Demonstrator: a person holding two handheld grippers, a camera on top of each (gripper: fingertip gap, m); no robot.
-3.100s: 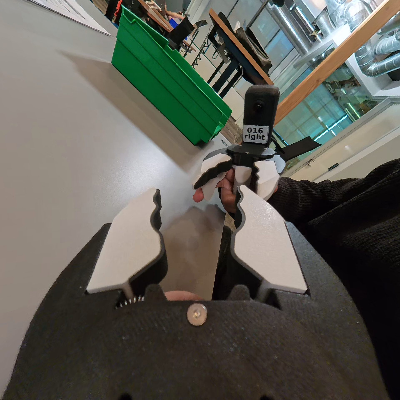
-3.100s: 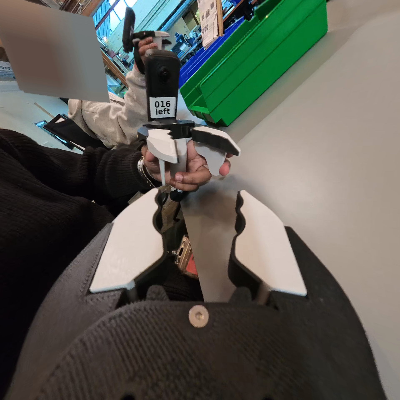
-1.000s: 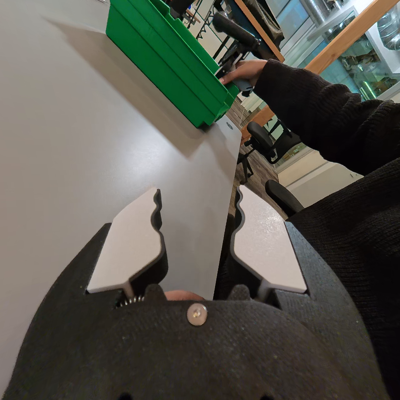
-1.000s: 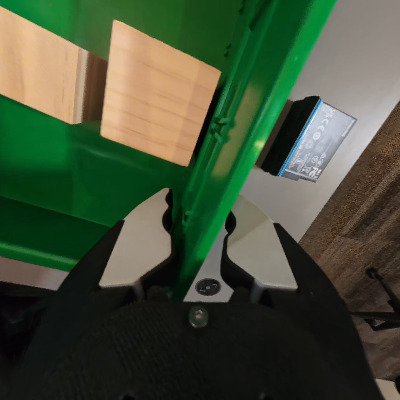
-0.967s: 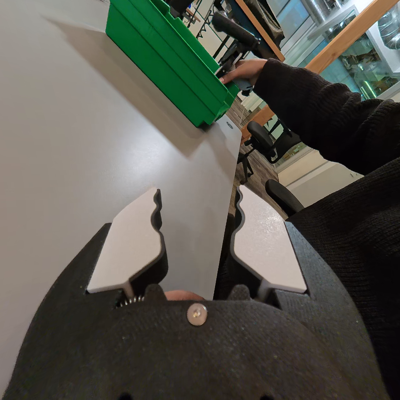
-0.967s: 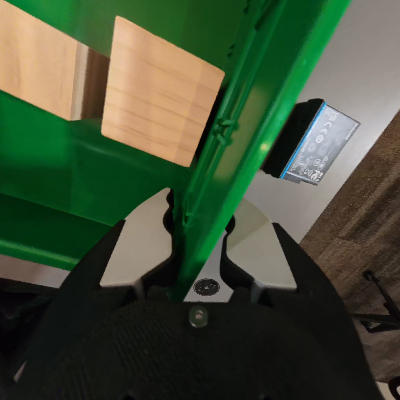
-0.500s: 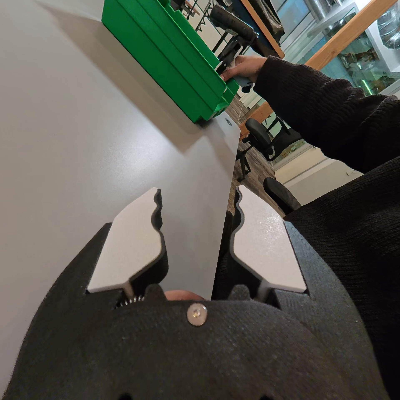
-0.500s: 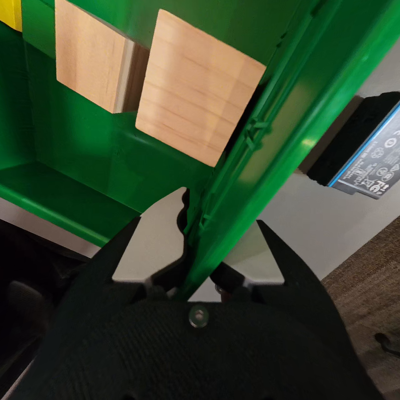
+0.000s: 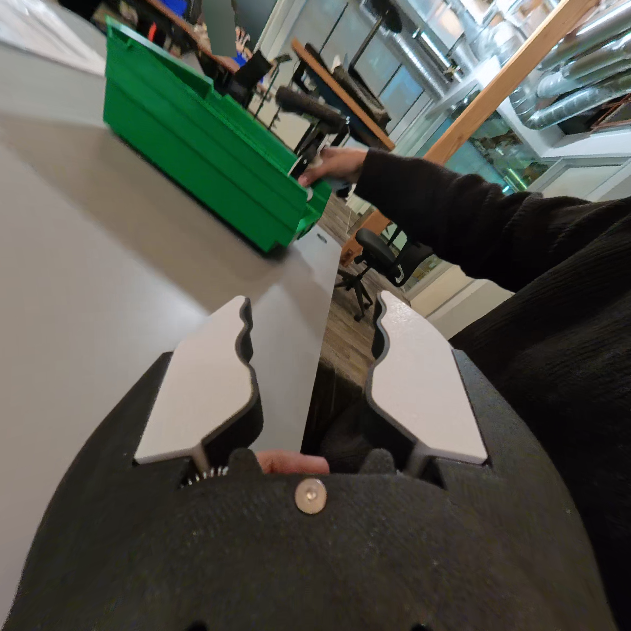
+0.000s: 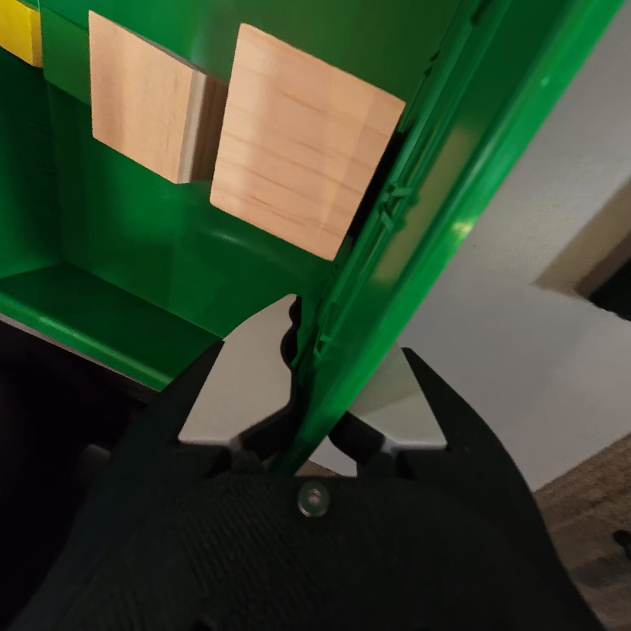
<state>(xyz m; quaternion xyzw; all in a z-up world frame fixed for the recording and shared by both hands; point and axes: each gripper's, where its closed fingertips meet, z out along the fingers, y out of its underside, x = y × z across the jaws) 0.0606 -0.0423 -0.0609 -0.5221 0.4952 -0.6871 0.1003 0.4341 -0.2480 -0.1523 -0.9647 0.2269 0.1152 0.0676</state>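
Right gripper (image 10: 345,345): fingers clamped on the side wall of the green bin (image 10: 440,191), one finger inside the wall, the other outside and mostly hidden behind it. The wall runs straight up between the fingertips.
Bin contents: two bare wooden blocks ahead of the inner finger; the nearer wooden block (image 10: 304,136) lies against the gripped wall, the second wooden block (image 10: 136,95) just beyond it to the left. A yellow block (image 10: 18,37) shows at the far left edge.
Bin position: resting on the grey table (image 9: 85,290), its near corner close to the table edge. Motion blur on the bin in both views; whether it is sliding or lifted, I cannot tell.
Left gripper (image 9: 312,338): fingers spread apart, nothing between them; it hovers low over the table edge, well apart from the bin, which sits far ahead and to the left of its fingertips.
Right hand (image 9: 333,164): seen from the left wrist view, at the bin's near end, black sleeve behind it.
Beyond the right fingers: bare table and floor; a dark object at the far right edge, too blurred to identify.
Progress: grip on the bin wall is made; blocks are all in the bin; left gripper has engaged nothing.
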